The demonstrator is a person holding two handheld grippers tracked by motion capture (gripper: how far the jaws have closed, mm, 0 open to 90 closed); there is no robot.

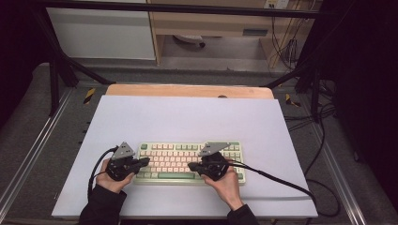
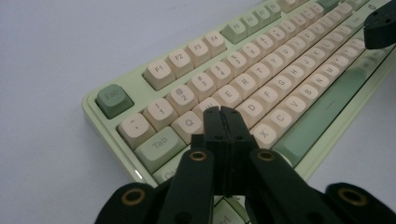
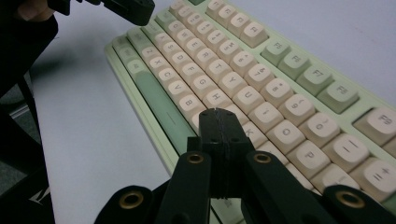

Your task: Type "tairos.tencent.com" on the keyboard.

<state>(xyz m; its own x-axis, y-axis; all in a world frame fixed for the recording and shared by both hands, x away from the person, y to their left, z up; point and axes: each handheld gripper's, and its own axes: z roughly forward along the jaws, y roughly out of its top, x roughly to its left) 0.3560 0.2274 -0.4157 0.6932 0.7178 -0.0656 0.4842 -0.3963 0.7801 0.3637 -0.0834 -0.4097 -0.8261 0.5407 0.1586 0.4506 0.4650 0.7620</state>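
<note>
We look along our right gripper, whose two black jaws rise from six o'clock and meet flat against each other, nothing between them. Their tips sit over the mechanical keyboard, above the cream letter keys near the J and K. The keyboard runs diagonally from five o'clock towards twelve o'clock, its pale green case resting on the white table surface. A long sage-green space bar lies at about ten o'clock from the jaw tips. Green function keys stand at two o'clock. At eleven o'clock our left gripper reaches over the keyboard's far end, with a dark sleeve at ten o'clock.
</note>
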